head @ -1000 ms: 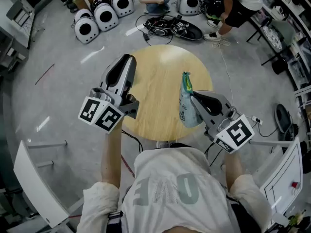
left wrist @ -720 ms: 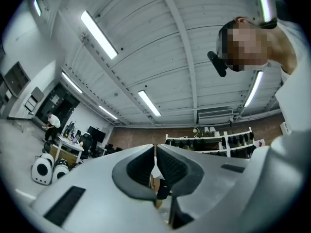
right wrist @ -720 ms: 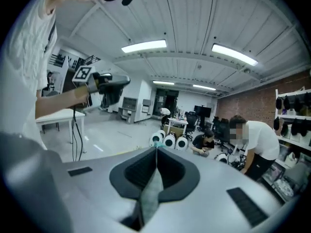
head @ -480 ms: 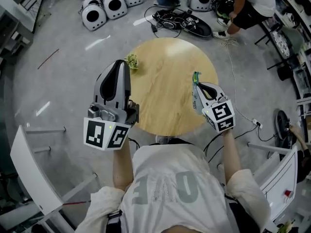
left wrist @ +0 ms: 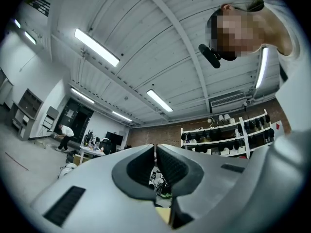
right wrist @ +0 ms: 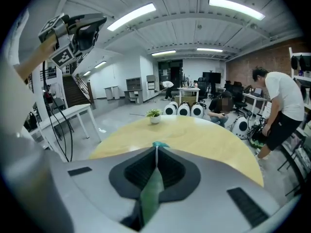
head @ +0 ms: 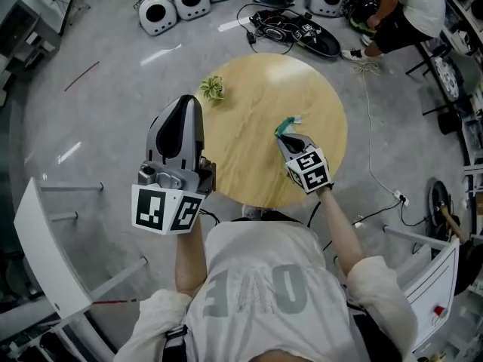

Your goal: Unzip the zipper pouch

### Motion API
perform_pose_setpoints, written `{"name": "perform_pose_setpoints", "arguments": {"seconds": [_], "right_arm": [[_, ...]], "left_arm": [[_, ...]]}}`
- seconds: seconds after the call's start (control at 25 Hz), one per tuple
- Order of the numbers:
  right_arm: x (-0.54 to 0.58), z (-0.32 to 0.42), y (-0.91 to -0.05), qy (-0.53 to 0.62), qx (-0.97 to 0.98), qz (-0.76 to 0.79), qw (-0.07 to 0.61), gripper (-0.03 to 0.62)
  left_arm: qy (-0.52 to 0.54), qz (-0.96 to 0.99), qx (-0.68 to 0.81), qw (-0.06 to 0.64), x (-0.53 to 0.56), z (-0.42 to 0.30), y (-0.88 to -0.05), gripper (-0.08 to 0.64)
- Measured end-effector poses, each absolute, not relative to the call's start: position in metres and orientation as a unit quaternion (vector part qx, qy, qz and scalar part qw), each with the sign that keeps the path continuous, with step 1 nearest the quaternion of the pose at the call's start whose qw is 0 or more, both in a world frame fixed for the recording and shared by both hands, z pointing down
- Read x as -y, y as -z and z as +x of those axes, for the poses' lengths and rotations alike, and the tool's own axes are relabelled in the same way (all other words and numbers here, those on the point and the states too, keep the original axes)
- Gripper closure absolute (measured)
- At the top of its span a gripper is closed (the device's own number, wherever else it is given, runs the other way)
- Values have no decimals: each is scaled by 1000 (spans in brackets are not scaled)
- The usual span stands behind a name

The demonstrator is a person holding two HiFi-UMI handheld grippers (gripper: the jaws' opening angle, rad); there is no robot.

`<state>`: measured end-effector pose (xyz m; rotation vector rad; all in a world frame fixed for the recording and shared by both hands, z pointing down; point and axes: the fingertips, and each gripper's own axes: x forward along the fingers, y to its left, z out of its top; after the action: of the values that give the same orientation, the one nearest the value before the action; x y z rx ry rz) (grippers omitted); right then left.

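Observation:
The zipper pouch (head: 286, 125), green and teal, shows just past my right gripper (head: 287, 135), low over the round wooden table (head: 256, 89). In the right gripper view the jaws of the right gripper (right wrist: 156, 149) are shut on the pouch (right wrist: 151, 193), whose teal tip pokes out beyond them. My left gripper (head: 186, 102) is held high at the table's left edge, apart from the pouch. Its jaws have just been closing and now stand shut with nothing between them, pointing up toward the ceiling in the left gripper view (left wrist: 155, 147).
A small potted plant (head: 212, 88) stands on the table's far left part. White dome-shaped cases (head: 157, 10) and a tangle of cables (head: 294, 29) lie on the floor beyond. A person (head: 407, 10) bends at the far right. White frames (head: 45, 255) stand at near left.
My right gripper has dropped down toward the table with the pouch and shifted left. The left gripper has turned and drifted a little, staying raised.

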<state>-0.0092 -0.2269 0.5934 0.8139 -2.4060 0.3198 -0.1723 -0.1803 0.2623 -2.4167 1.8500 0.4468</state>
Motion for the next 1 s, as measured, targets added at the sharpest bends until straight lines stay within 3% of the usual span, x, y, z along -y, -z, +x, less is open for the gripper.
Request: {"name": "perform_pose_setpoints", "arguments": {"seconds": [0.28, 0.36, 0.6, 0.8, 1.0], "right_arm": [[216, -41, -620, -119, 900, 284, 309, 548], [212, -46, -624, -135, 901, 275, 307, 456], [217, -48, -608, -143, 908, 275, 282, 448], [237, -41, -560, -117, 920, 291, 235, 431], [258, -22, -457, -43, 925, 344, 155, 433]], "left_arm": [[-133, -779, -612, 31, 175, -176, -264, 522], [-133, -777, -614, 29, 174, -176, -264, 522], [-140, -778, -612, 22, 176, -177, -266, 522], [-146, -783, -604, 25, 178, -170, -264, 522], [-151, -788, -596, 41, 177, -160, -255, 522]]}}
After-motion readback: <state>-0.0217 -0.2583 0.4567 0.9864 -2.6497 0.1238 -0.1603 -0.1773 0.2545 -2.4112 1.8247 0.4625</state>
